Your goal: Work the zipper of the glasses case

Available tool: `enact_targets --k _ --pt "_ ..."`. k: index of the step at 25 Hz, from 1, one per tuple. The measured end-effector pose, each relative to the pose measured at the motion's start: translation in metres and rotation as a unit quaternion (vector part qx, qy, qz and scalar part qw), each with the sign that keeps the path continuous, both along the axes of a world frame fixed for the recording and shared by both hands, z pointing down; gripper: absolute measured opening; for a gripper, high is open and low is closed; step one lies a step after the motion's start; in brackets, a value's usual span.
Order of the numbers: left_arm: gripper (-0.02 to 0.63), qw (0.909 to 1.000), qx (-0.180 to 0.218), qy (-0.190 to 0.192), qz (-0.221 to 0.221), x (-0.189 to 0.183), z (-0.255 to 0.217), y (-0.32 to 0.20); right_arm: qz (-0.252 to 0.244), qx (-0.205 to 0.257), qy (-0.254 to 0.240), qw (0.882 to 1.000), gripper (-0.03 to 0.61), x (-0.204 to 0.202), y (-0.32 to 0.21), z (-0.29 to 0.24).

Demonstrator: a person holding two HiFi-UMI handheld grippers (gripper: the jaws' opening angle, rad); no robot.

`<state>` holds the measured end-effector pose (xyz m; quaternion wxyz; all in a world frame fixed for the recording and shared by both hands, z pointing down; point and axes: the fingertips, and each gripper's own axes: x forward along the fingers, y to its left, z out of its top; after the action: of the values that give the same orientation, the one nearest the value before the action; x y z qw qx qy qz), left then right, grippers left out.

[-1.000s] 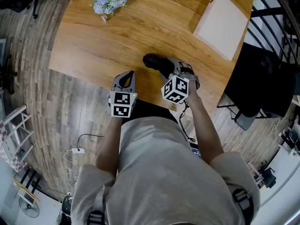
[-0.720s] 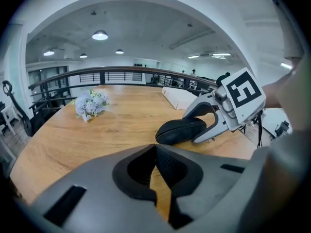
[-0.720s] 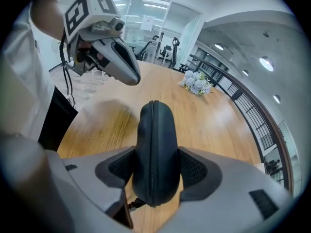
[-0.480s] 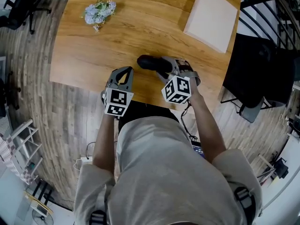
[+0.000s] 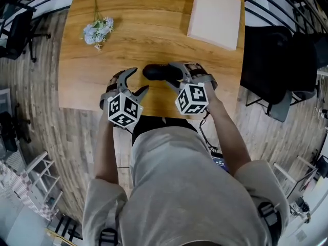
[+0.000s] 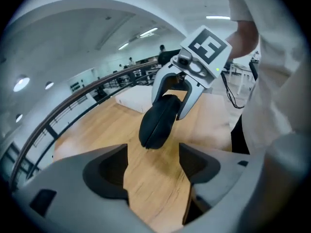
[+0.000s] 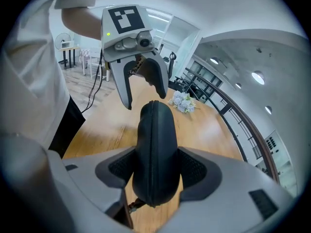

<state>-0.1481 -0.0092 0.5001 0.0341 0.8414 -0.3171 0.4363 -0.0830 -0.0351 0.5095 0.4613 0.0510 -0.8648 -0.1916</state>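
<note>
The black glasses case (image 7: pixel 154 144) stands on edge between the jaws of my right gripper (image 7: pixel 155 166), which is shut on it, zipper seam facing the camera. In the head view the case (image 5: pixel 156 72) lies just above the wooden table (image 5: pixel 154 29) near its front edge, with the right gripper (image 5: pixel 175 77) at its right end. My left gripper (image 5: pixel 135 82) sits just left of the case, jaws opening, nothing between them. From the left gripper view, the case's free end (image 6: pixel 156 123) points at the left gripper (image 6: pixel 153 166), a short gap ahead.
A small bunch of pale blue flowers (image 5: pixel 97 31) lies at the table's far left. A flat white box (image 5: pixel 215 15) rests at the far right corner. A black chair (image 5: pixel 269 60) stands right of the table. The table's front edge runs just below both grippers.
The left gripper's jaws were shut and now stand spread apart; it has shifted slightly left and toward the case. The right gripper keeps its hold on the case.
</note>
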Motion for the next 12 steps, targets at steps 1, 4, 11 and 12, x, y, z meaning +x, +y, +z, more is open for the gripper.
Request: enact_targets --k 1,4,11,12 --pt "0.320 0.9996 0.007 -0.009 0.026 0.007 -0.001 -0.002 -0.001 -0.001 -0.002 1.000 0.285 -0.001 0.002 -0.002" --pt "0.352 0.9961 0.018 -0.028 0.081 0.026 -0.001 -0.005 -0.005 -0.005 -0.003 1.000 0.285 -0.003 0.009 -0.006" --pt "0.367 0.9923 0.018 -0.031 0.119 0.043 0.012 -0.010 -0.008 -0.003 0.001 1.000 0.285 -0.003 0.015 -0.008" --pt "0.366 0.9916 0.017 -0.033 0.124 0.045 0.015 -0.008 -0.008 -0.001 0.003 1.000 0.285 -0.003 0.015 -0.008"
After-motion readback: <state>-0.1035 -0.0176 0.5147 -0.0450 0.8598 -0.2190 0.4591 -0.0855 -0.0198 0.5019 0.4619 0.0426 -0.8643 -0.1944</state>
